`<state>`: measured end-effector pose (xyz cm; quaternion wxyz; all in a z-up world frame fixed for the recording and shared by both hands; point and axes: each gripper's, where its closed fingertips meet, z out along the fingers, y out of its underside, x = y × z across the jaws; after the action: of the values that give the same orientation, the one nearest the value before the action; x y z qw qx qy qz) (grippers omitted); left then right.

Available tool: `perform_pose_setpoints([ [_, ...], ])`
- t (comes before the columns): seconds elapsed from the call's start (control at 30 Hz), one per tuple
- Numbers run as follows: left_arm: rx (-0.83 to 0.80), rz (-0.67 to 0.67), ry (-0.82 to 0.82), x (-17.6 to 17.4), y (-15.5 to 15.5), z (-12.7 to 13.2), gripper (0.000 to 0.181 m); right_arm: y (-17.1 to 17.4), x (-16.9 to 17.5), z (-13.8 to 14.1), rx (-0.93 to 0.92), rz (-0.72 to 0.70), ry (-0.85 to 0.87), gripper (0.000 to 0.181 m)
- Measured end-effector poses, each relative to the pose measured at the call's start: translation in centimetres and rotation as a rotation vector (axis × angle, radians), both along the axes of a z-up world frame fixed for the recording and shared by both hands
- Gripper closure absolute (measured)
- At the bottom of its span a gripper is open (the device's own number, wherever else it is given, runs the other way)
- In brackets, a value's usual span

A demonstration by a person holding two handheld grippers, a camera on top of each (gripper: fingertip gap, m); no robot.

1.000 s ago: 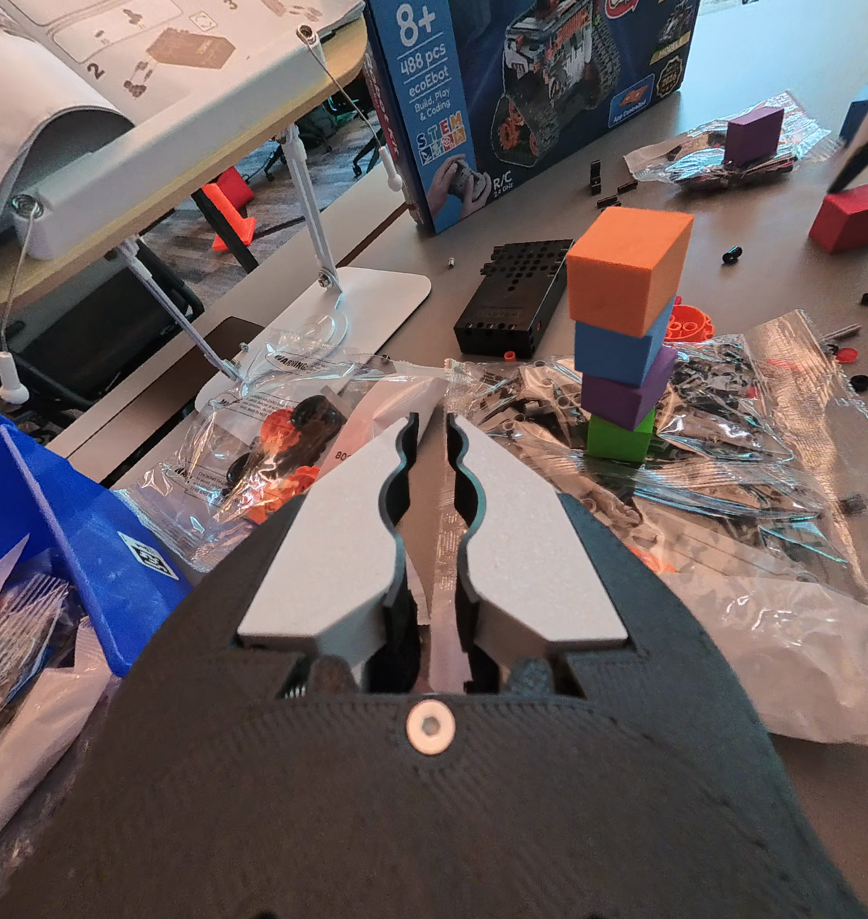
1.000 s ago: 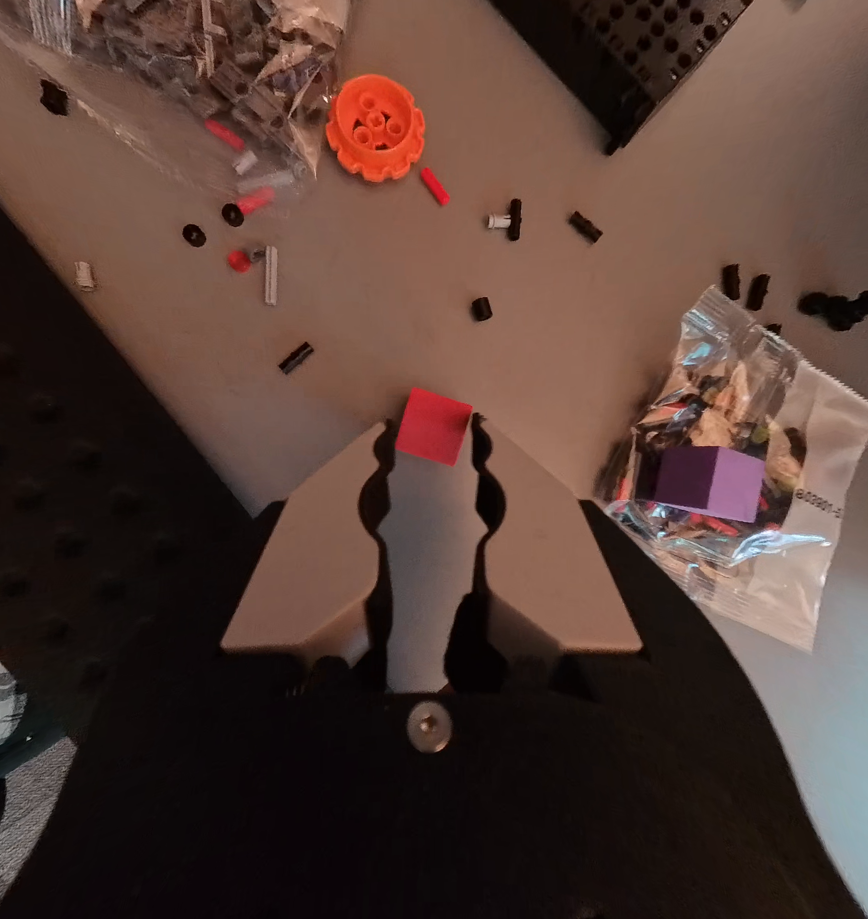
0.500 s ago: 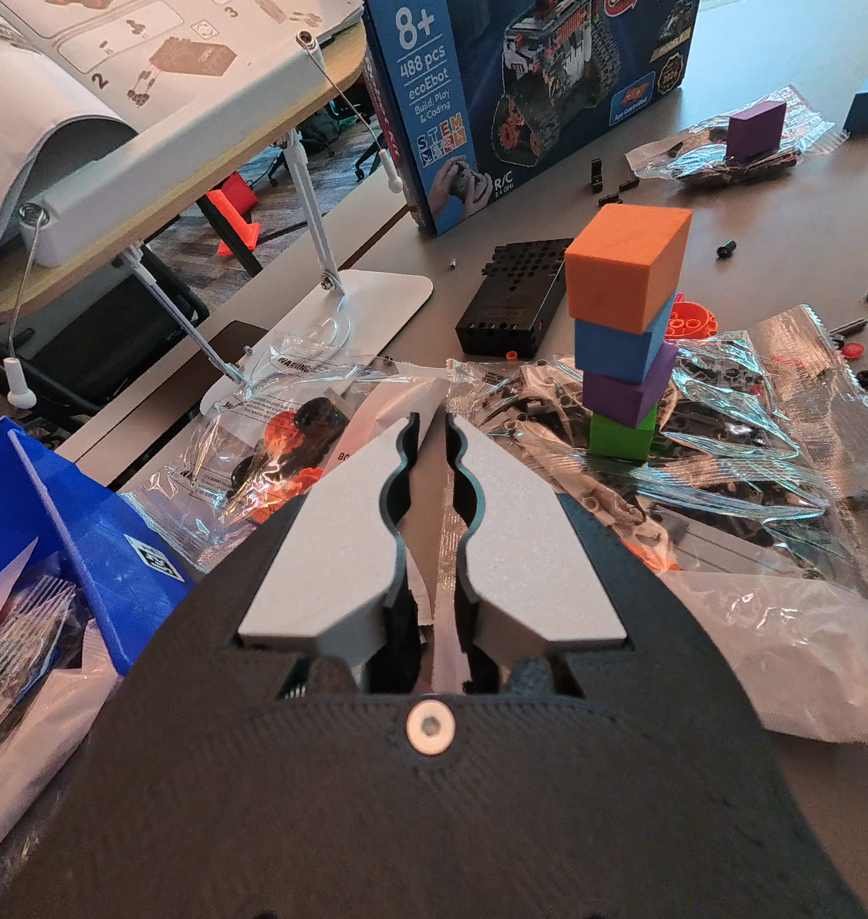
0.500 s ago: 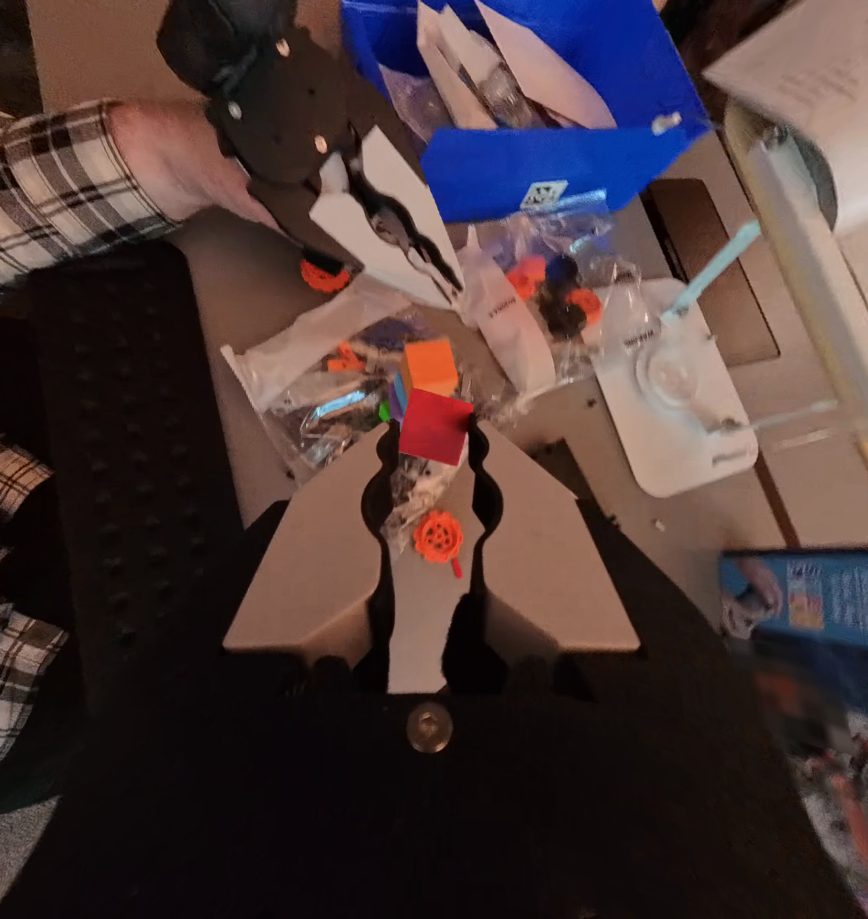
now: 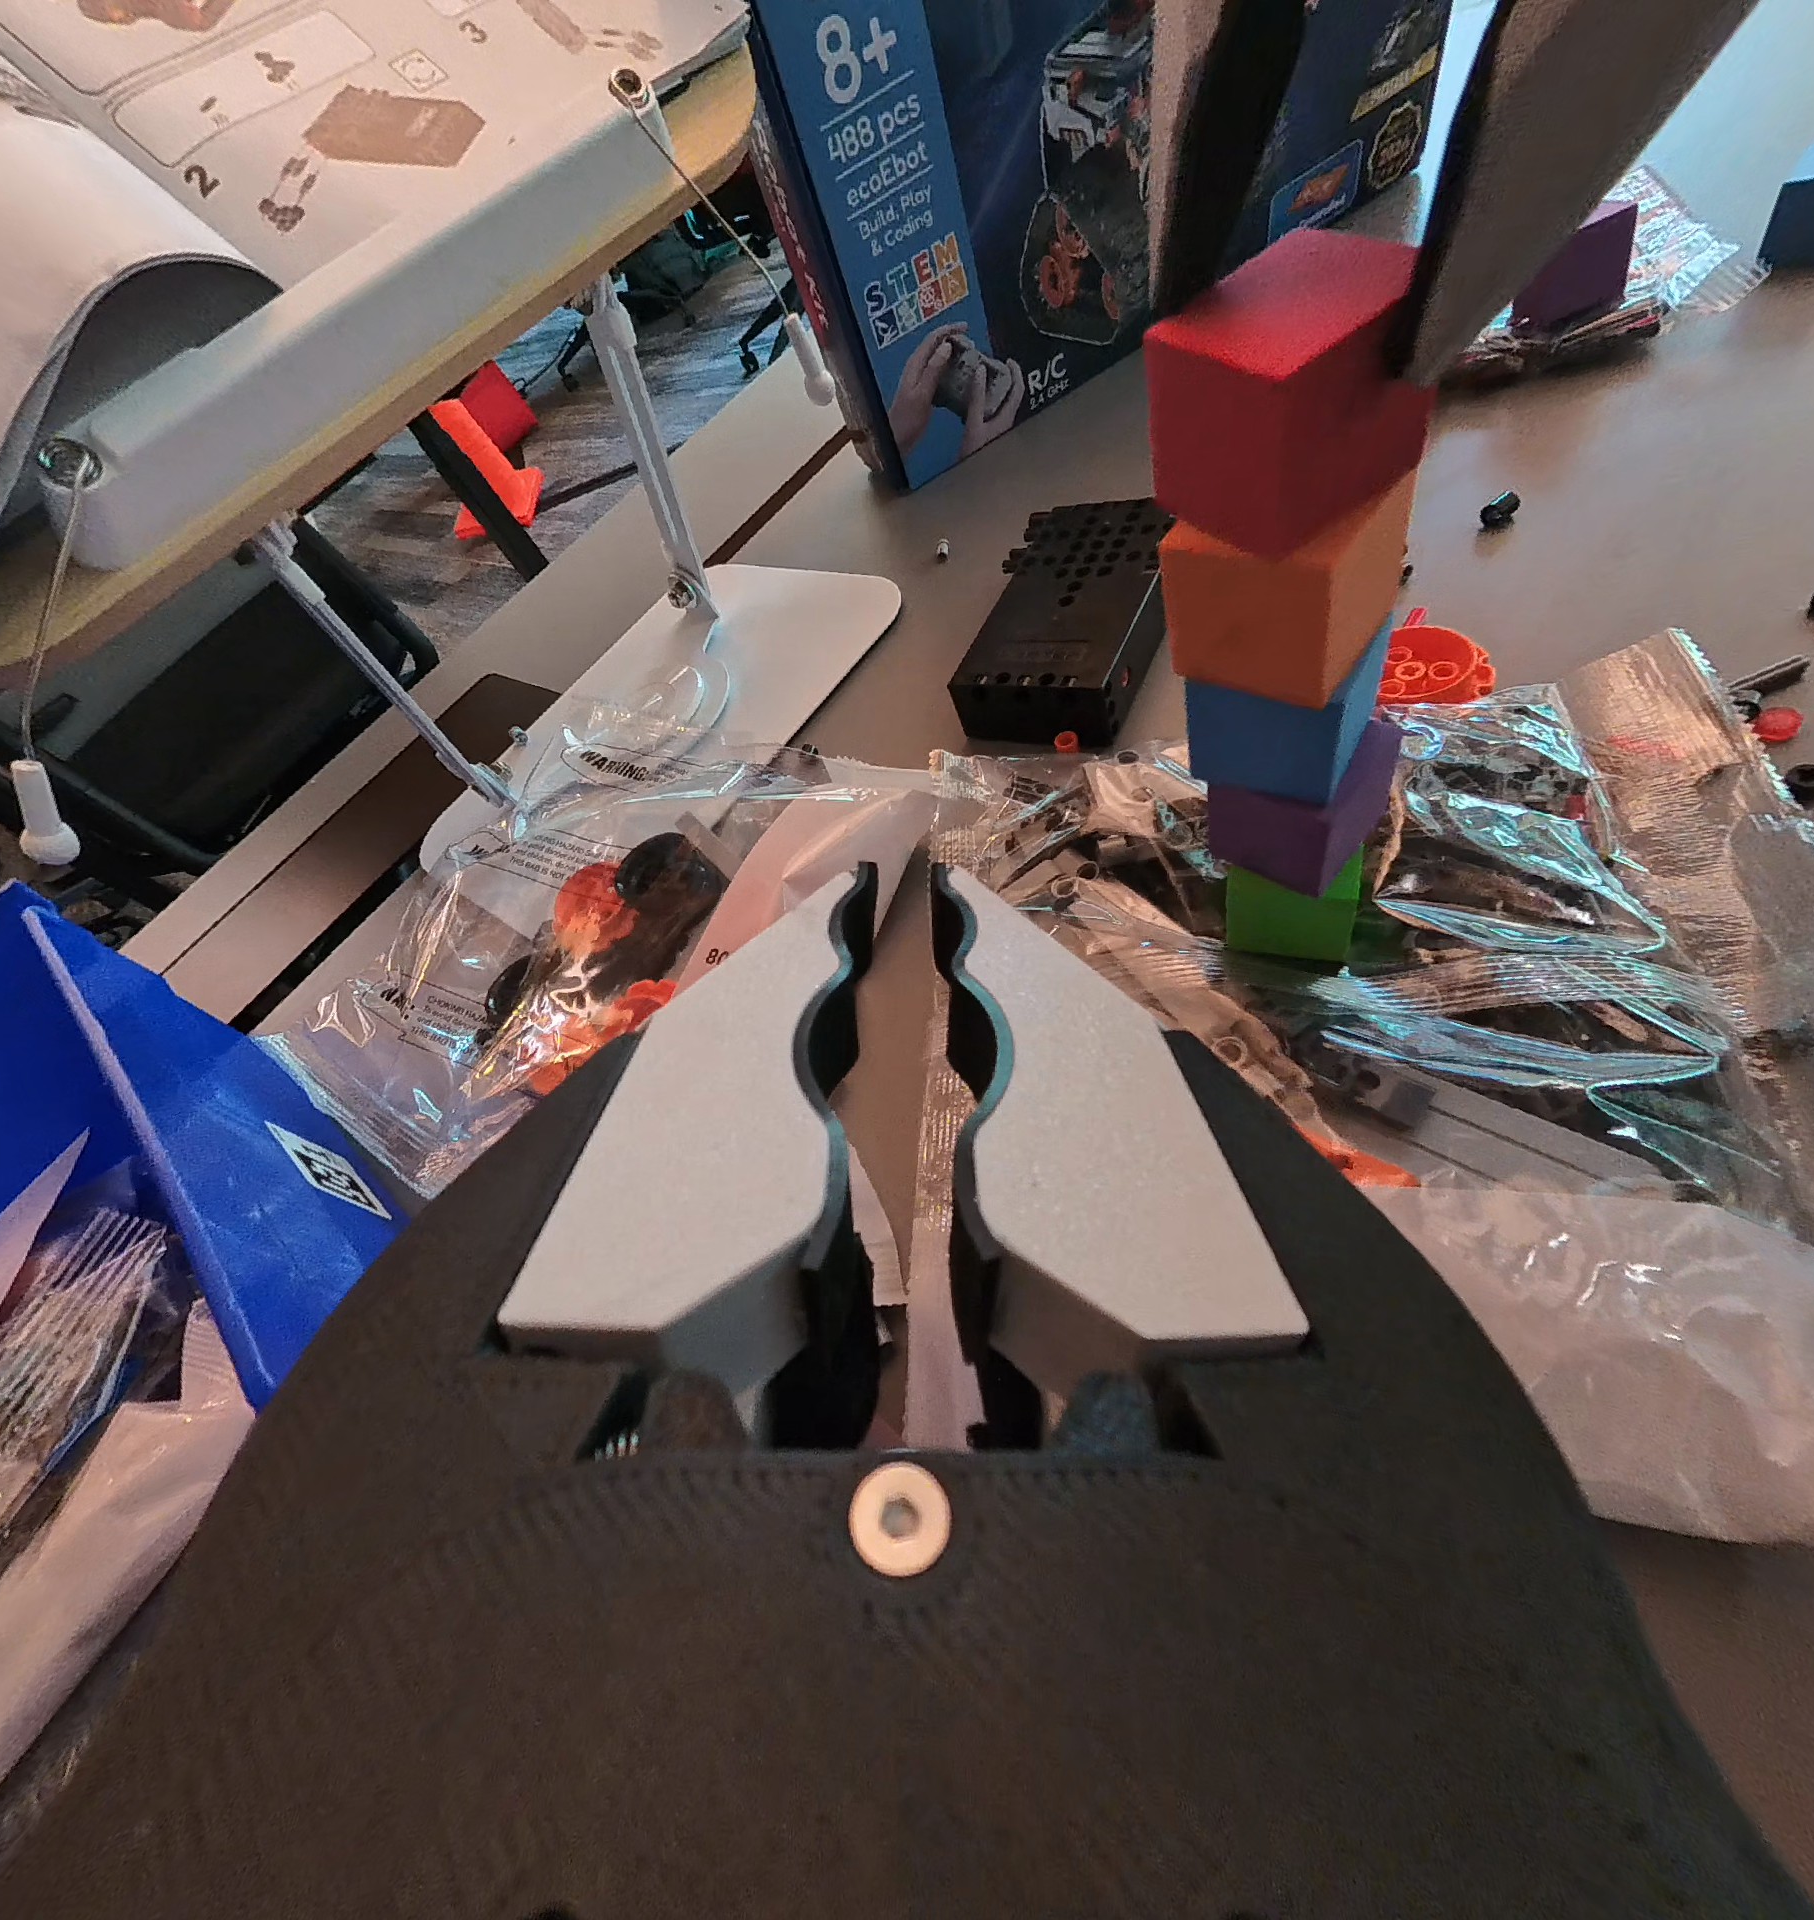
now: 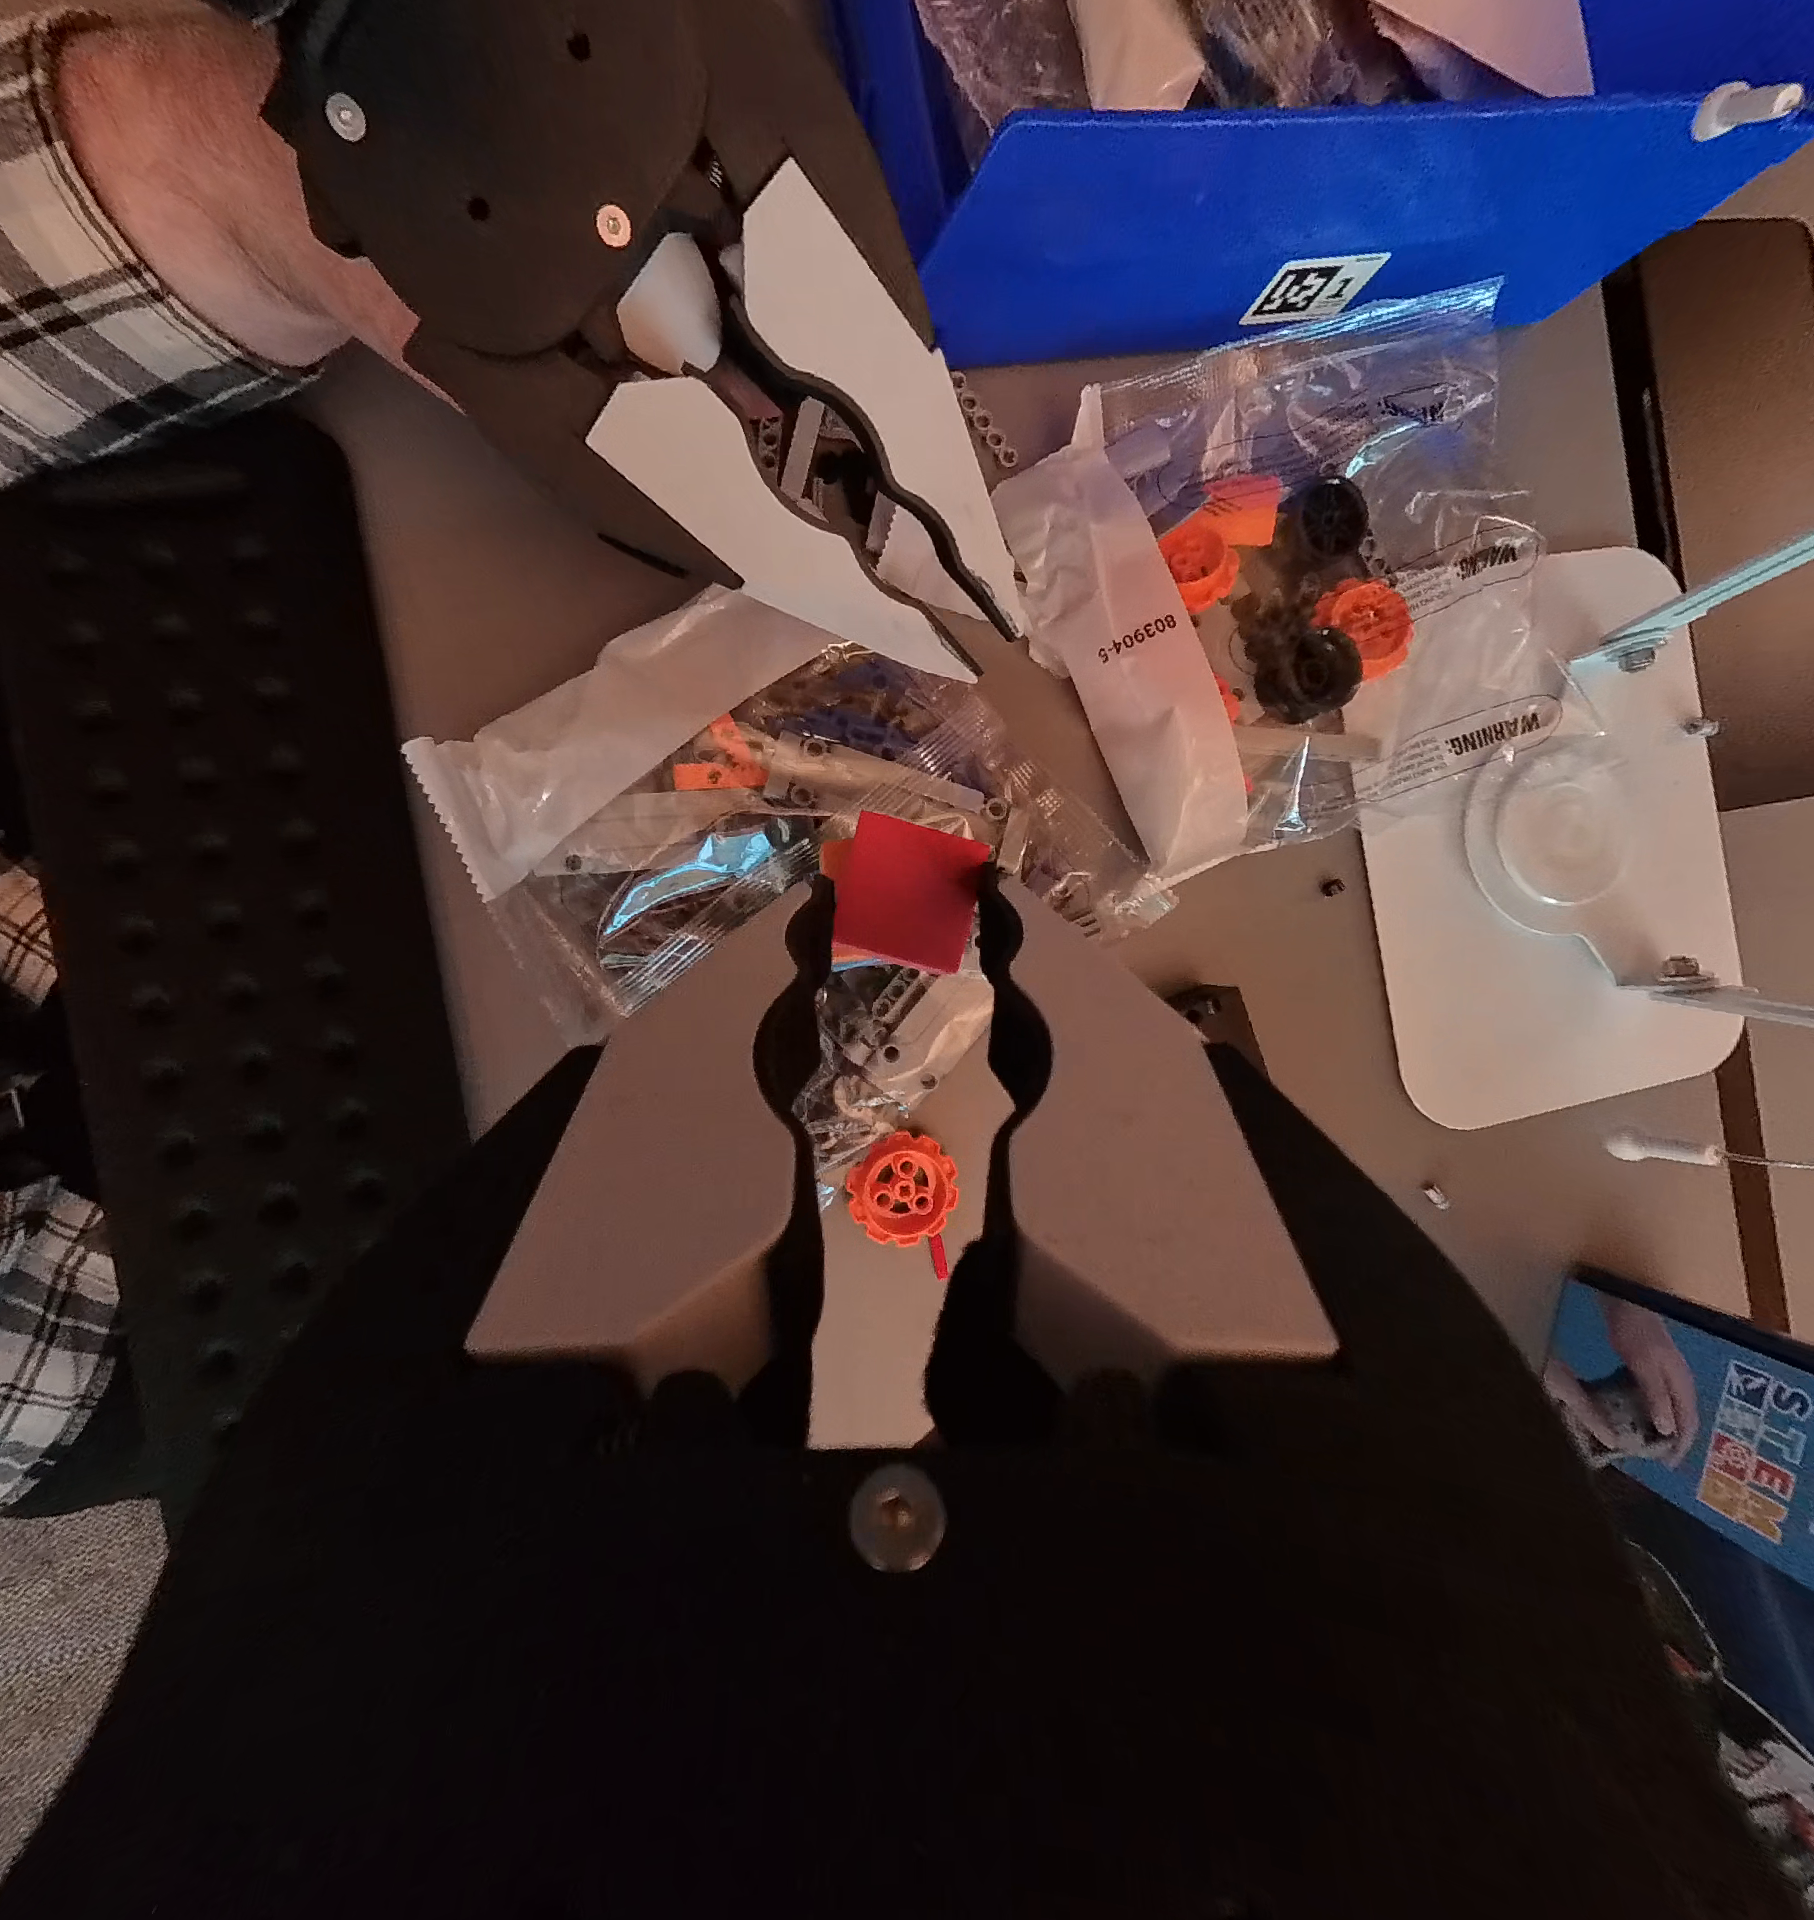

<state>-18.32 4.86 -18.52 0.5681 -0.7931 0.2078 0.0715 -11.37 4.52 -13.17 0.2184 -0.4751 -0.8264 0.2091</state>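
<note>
A tower of foam blocks stands on clear plastic bags: green (image 5: 1292, 914) at the bottom, then purple (image 5: 1298, 821), blue (image 5: 1282, 732) and orange (image 5: 1282, 613). My right gripper (image 6: 908, 894) comes down from above and is shut on a red block (image 6: 908, 902), which rests on the orange block in the left wrist view (image 5: 1282, 400). My left gripper (image 5: 895, 878) is shut and empty, low over the bags to the left of the tower; it also shows in the right wrist view (image 6: 986, 649).
A blue kit box (image 5: 986, 208) stands behind the tower. A black perforated part (image 5: 1064, 644), an orange wheel (image 5: 1433, 665) and small loose pieces lie on the table. A white stand base (image 5: 778, 644), a blue bin (image 5: 103, 1091) and another purple block (image 5: 1578, 265) are nearby. The gap from one gripper's tips to the other's is roughly 9 cm.
My right gripper has carried the red block from the table over to the tower and lowered it onto the orange block. My left gripper has stayed in place.
</note>
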Motion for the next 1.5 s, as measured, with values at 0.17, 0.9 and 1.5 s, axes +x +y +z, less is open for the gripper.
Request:
perform_pose_setpoints([
  [0.17, -0.002, 0.002, -0.001, -0.1, 0.0, -0.1, 0.172, 0.1, 0.0, 0.7, 0.014, -0.003, 0.024, 0.142],
  [0.9, -0.014, -0.001, -0.001, 0.0, 0.1, -0.4, 0.172, 19.7, 21.5, -11.2, -0.041, -0.645, -0.121, 0.143],
  [1.5, -0.006, -0.006, -0.008, 0.1, 0.1, -0.3, 0.173, 3.0, 4.1, 4.0, -0.022, -0.075, 0.213, 0.155],
])
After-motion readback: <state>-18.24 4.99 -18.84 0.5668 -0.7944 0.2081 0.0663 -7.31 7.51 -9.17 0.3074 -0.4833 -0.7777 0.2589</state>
